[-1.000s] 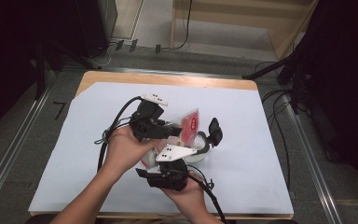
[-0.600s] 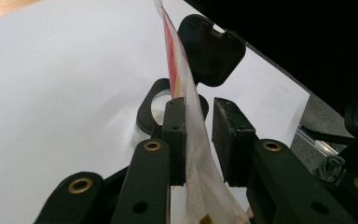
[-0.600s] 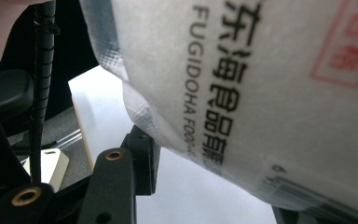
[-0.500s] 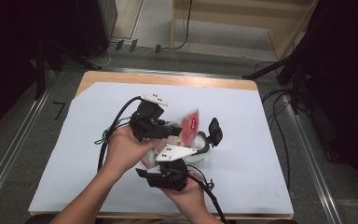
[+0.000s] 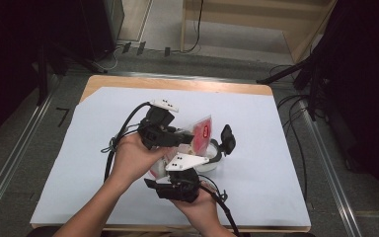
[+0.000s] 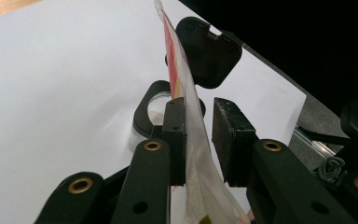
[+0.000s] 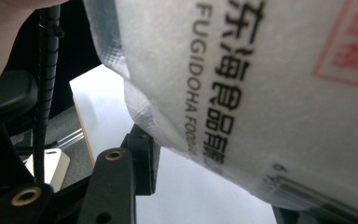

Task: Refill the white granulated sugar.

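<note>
**Onlooker:** Two hand-held grippers hold a clear plastic food packet (image 5: pixel 200 132) with red print above a small round container (image 5: pixel 208 157), its black flip lid (image 5: pixel 227 138) standing open, on the white sheet (image 5: pixel 276 148) covering the wooden table (image 5: pixel 177 83).

**Colleague:** Who is holding what?

**Onlooker:** The left gripper (image 6: pixel 199 140) has the packet upright between its jaws. One pad (image 6: pixel 174 133) lies against the film and the other (image 6: pixel 228 137) stands a little off it, so whether it truly pinches I cannot tell. In the right gripper view the packet's printed lower part (image 7: pixel 270 93) sits between that gripper's jaws; only one pad (image 7: pixel 144 161) is visible, so I cannot tell its hold either.

**Colleague:** What could go wrong?

**Onlooker:** In my judgement, a loose hold on slick film could let the packet slide and miss the container's mouth. The packet looks soft; it may fold or spill granules onto the sheet. The open lid stands just beside the packet and could be knocked.

**Colleague:** Anything else in the way?

**Onlooker:** The cables (image 5: pixel 123 128) trail near the hands. Beyond the table, dark stands and floor cables lie well apart.
</note>
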